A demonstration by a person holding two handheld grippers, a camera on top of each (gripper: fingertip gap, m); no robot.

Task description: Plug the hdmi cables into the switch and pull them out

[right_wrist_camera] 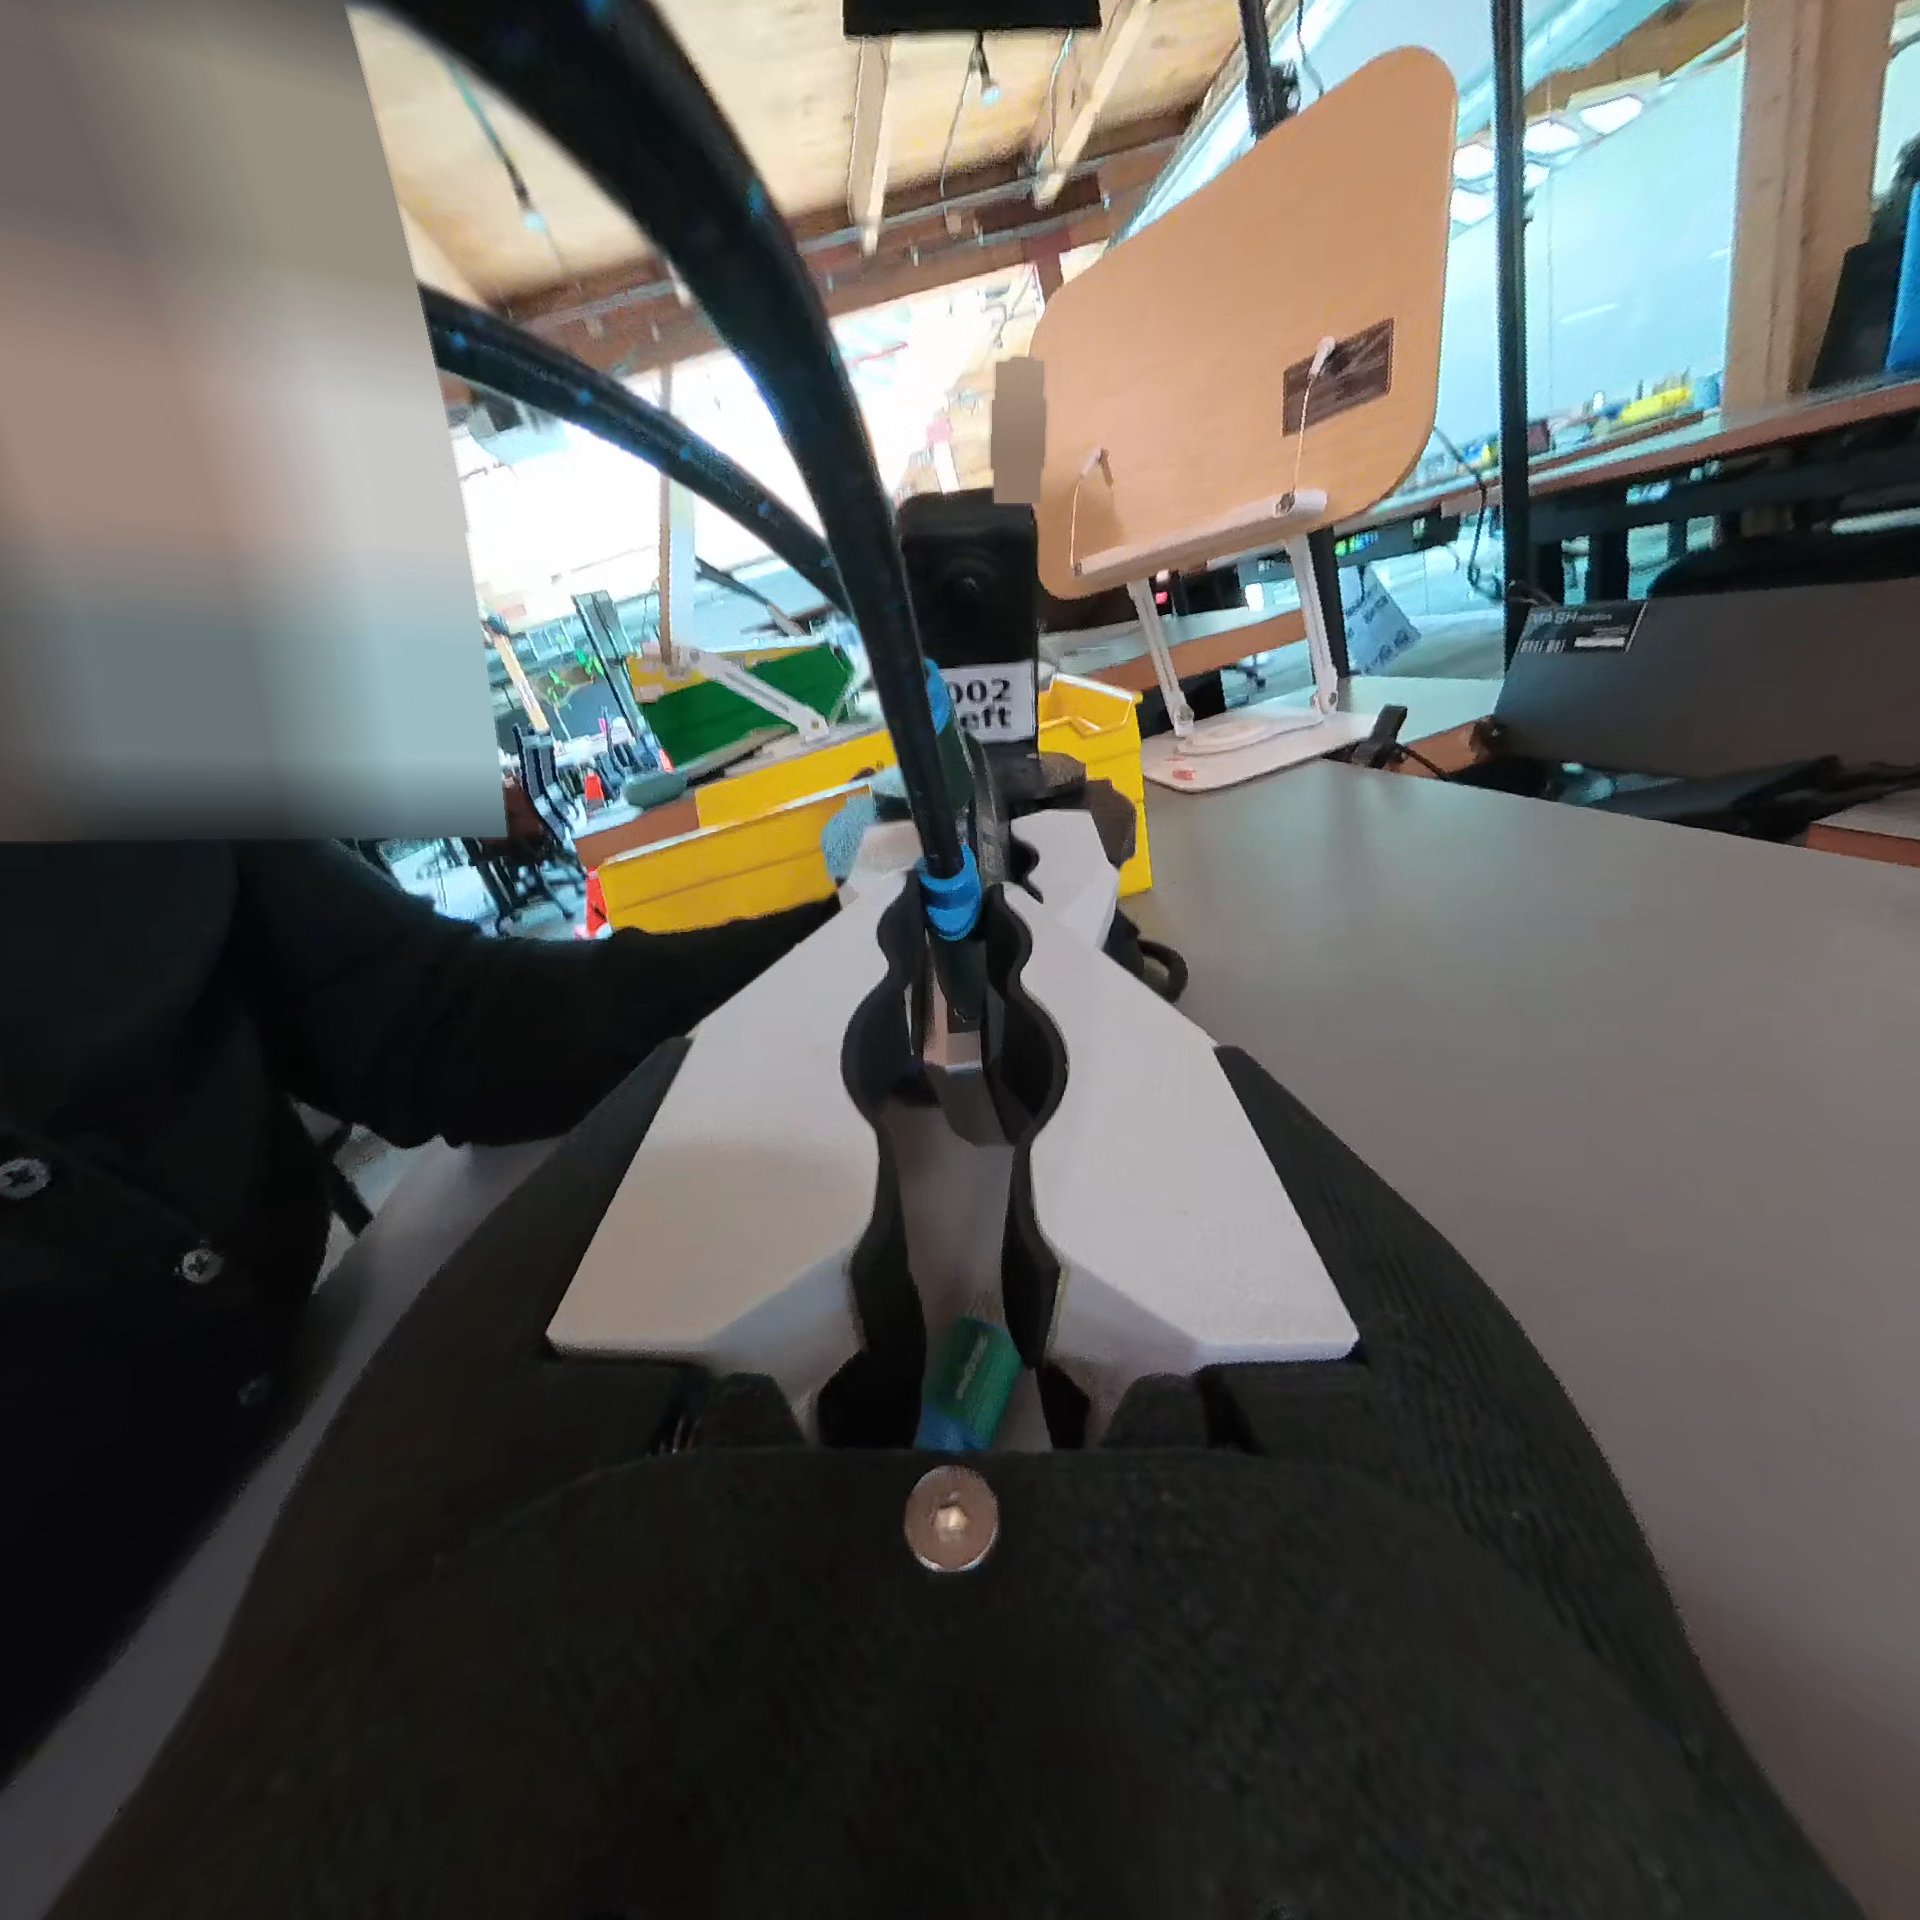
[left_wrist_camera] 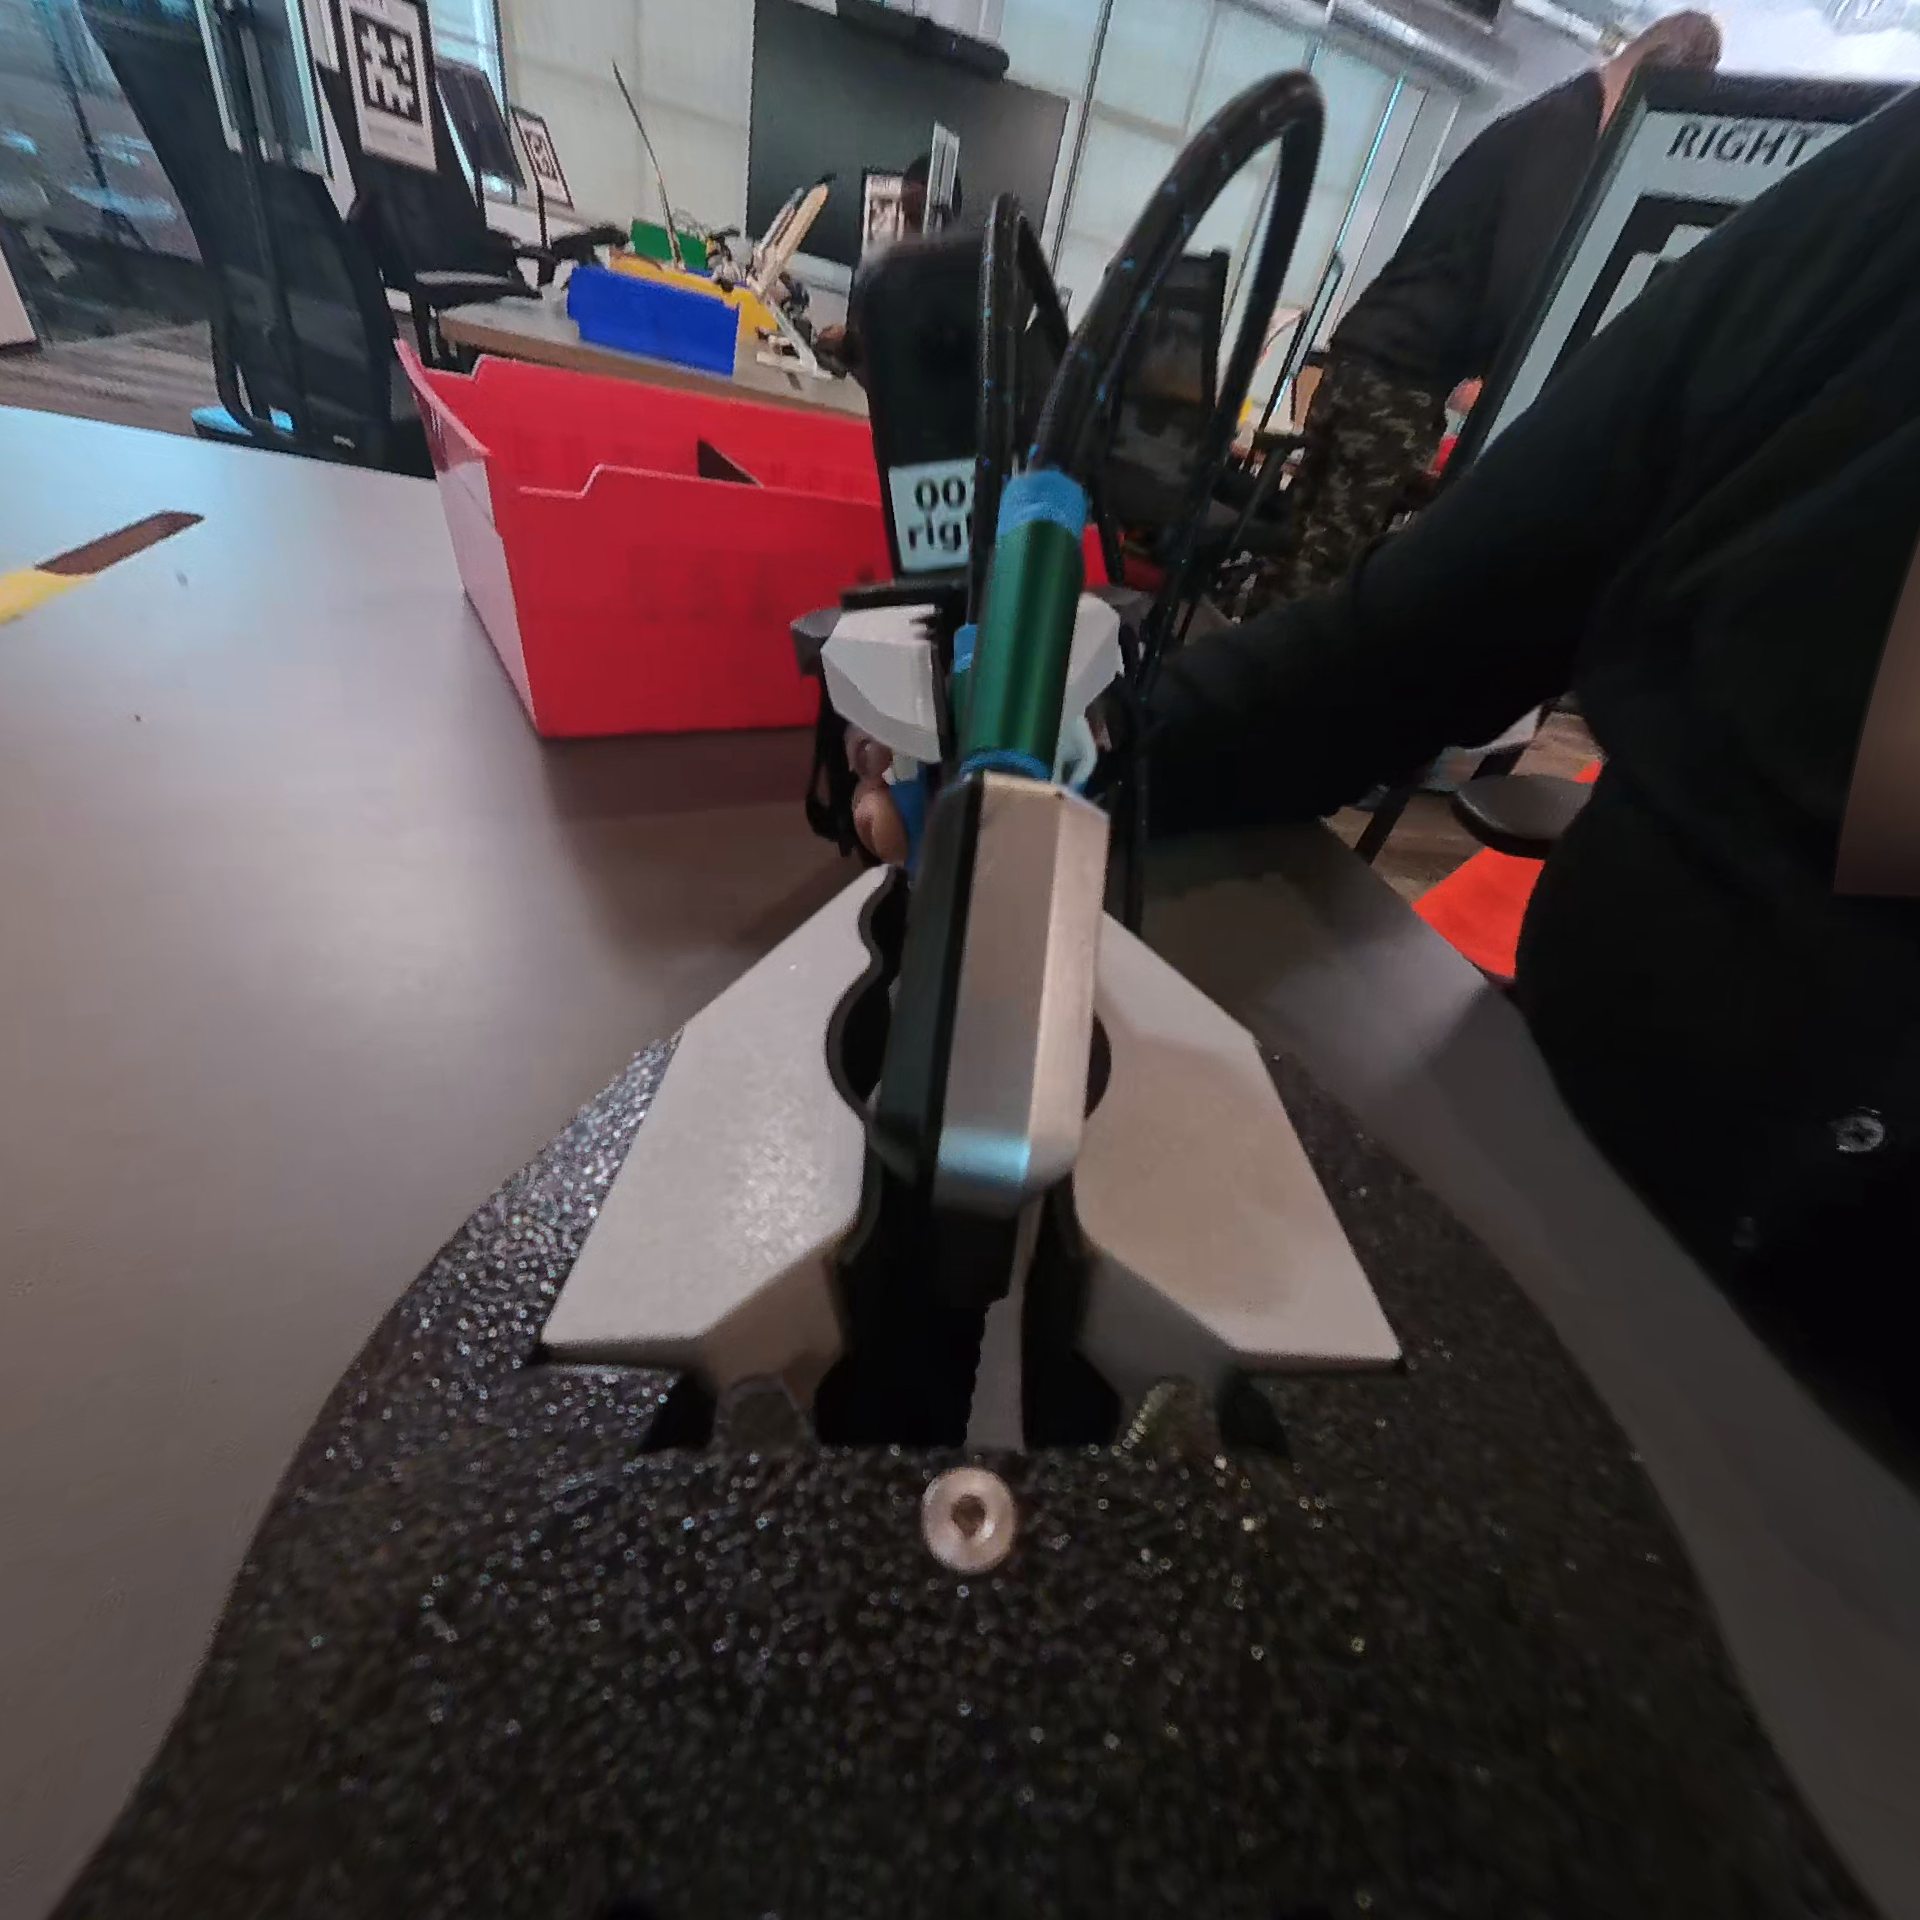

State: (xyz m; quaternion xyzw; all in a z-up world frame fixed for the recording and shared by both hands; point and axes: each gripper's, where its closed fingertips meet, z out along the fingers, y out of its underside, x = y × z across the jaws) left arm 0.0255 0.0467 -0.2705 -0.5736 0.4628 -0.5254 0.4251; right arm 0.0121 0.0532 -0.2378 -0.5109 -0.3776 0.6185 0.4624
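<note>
In the left wrist view my left gripper [left_wrist_camera: 997, 904] is shut on a silver HDMI switch [left_wrist_camera: 1023, 987], held on edge above the table. A green HDMI plug [left_wrist_camera: 1023, 644] with blue rings sits at the switch's far end. My right gripper [left_wrist_camera: 992, 675] faces me and is shut on that plug. Its black cable [left_wrist_camera: 1195, 208] loops upward. In the right wrist view my right gripper [right_wrist_camera: 954, 925] is closed, and the green plug [right_wrist_camera: 975, 1377] shows deep between its fingers. The switch's silver end [right_wrist_camera: 954, 1070] and a second blue-ringed plug [right_wrist_camera: 951, 904] lie at the fingertips. The left gripper [right_wrist_camera: 997, 862] is just beyond.
A grey table [left_wrist_camera: 260, 831] lies below. A red bin [left_wrist_camera: 644, 582] stands on it to the left of the grippers. A yellow bin [right_wrist_camera: 707, 862] and a wooden book stand [right_wrist_camera: 1247, 312] are behind. A person's black sleeve [left_wrist_camera: 1558, 571] reaches in from the right. The tips of both grippers are at nearly the same place.
</note>
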